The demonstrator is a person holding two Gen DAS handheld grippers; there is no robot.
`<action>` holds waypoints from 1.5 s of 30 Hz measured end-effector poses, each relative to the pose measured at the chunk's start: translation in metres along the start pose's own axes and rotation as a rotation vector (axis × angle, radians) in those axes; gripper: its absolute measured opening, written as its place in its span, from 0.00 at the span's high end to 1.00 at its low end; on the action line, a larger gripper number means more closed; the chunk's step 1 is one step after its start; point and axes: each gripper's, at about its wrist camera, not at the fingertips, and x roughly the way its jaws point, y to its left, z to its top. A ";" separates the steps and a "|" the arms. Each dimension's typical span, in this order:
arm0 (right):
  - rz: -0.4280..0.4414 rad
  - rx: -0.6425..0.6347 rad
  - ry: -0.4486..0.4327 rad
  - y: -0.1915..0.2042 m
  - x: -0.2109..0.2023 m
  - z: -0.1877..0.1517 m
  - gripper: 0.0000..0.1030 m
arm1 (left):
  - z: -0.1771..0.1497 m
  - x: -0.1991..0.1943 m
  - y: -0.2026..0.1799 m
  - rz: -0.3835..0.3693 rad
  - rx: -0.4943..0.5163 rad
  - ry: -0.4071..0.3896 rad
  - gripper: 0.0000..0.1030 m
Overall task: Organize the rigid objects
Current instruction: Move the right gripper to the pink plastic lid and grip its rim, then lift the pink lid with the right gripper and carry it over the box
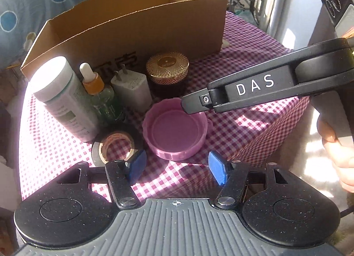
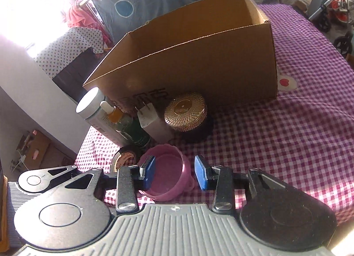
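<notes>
- Plainly, the right gripper (image 2: 174, 175) hangs low over the checked tablecloth (image 2: 287, 145) with its blue pads parted to a middling width and nothing pinched between them.
- Its left pad sits over the near rim of the pink lid (image 2: 166, 176), which lies open side up; the right pad stands just outside the lid's far wall. Whether either pad touches the plastic I cannot tell. The straddle looks like the line-up for a grip across the rim.
- Seen from the left wrist, that same tool reaches in from the right, its black tip over the pink lid's back edge, a hand (image 1: 338, 152) on its handle.
- Meanwhile the left gripper (image 1: 177, 167) hovers in front of the lid with its jaws half apart and empty, one pad next to the roll of black tape (image 1: 115, 145), the other off the lid's right side.
- Behind the lid the remaining pieces stand in a tight row against the carton's front wall: a white bottle (image 1: 62, 99), a dropper bottle (image 1: 99, 96), a white plug adapter (image 1: 132, 90) and a dark jar with a gold lid (image 1: 168, 70). They seem staged there for the taking.
- The open cardboard box (image 1: 141, 32) stands right behind them, its top wide open; I take it as the place the items are meant to go, though its floor is hidden from both views.
- Nothing is lifted yet, so by my reading the sorting is at its start.
</notes>
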 end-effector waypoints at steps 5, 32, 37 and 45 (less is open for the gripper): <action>-0.015 -0.018 0.036 -0.001 0.013 0.001 0.78 | 0.003 0.012 -0.009 -0.008 -0.004 0.007 0.44; -0.027 0.078 0.026 -0.030 -0.004 -0.013 0.82 | 0.011 0.014 -0.036 0.038 0.086 -0.046 0.43; -0.030 0.078 -0.006 -0.025 -0.021 -0.014 0.81 | 0.012 0.003 -0.041 0.046 0.088 -0.073 0.43; -0.030 0.048 -0.075 -0.007 -0.051 -0.008 0.81 | 0.013 -0.026 -0.042 0.065 0.082 -0.155 0.43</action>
